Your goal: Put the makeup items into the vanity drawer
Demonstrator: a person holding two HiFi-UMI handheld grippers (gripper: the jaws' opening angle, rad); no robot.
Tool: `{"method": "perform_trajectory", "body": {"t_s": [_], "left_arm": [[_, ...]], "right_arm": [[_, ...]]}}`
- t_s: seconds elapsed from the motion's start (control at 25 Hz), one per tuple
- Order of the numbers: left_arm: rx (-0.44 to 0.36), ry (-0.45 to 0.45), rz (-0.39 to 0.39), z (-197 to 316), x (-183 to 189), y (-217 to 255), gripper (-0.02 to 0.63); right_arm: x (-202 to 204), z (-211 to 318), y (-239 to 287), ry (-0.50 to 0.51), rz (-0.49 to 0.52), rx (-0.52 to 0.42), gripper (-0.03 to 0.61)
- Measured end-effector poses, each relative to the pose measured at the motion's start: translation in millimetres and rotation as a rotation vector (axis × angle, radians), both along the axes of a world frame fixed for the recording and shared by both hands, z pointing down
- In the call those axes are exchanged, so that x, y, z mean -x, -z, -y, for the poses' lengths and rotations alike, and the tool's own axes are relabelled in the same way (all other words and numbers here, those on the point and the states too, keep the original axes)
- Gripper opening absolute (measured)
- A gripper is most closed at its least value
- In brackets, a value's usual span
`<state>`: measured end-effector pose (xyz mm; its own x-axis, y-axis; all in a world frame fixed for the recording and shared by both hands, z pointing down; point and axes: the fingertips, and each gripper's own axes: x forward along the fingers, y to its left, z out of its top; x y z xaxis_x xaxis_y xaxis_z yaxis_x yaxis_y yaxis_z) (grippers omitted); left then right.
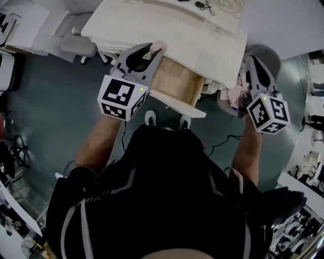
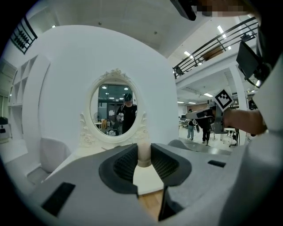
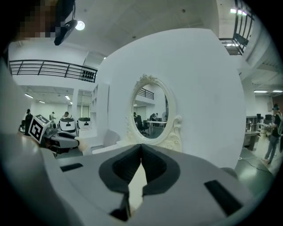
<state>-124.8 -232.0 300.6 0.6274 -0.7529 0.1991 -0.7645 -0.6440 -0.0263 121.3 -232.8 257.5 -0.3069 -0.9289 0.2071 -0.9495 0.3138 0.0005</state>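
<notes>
Upper centre of the head view: the left gripper (image 1: 154, 52) is clamped on a small beige makeup item (image 2: 143, 151), held by the left end of the open vanity drawer (image 1: 177, 85), which juts from the white bench (image 1: 152, 23); at right, the right gripper (image 3: 141, 150) has its jaws together on nothing; placing seems in hand; next, likely lower the item into the drawer and part the jaws

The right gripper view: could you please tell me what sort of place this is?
Probably a large open office or lab hall: a mezzanine railing, office chairs reflected in the oval mirror, and ceiling lights.
</notes>
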Motion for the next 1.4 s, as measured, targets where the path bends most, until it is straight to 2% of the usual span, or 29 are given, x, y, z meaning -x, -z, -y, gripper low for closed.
{"method": "perform_trajectory", "body": {"t_s": [0.24,0.6,0.76,1.04,1.4], "left_arm": [[0.095,0.043,0.039,7,-17,-60,0.095],[0.213,0.054,0.119,20,-39,-155,0.095],[0.21,0.02,0.161,24,-57,-191,0.095],[0.32,-0.048,0.272,28,-73,-275,0.095],[0.365,-0.121,0.325,35,-93,-337,0.095]], "right_arm": [[-16,14,-22,0.052,-0.006,0.04,0.005],[-24,29,-63,0.132,-0.029,0.107,0.005],[-31,33,-81,0.147,-0.031,0.138,0.005],[-44,42,-119,0.156,-0.031,0.205,0.005],[-41,61,-162,0.191,-0.019,0.268,0.005]]}}
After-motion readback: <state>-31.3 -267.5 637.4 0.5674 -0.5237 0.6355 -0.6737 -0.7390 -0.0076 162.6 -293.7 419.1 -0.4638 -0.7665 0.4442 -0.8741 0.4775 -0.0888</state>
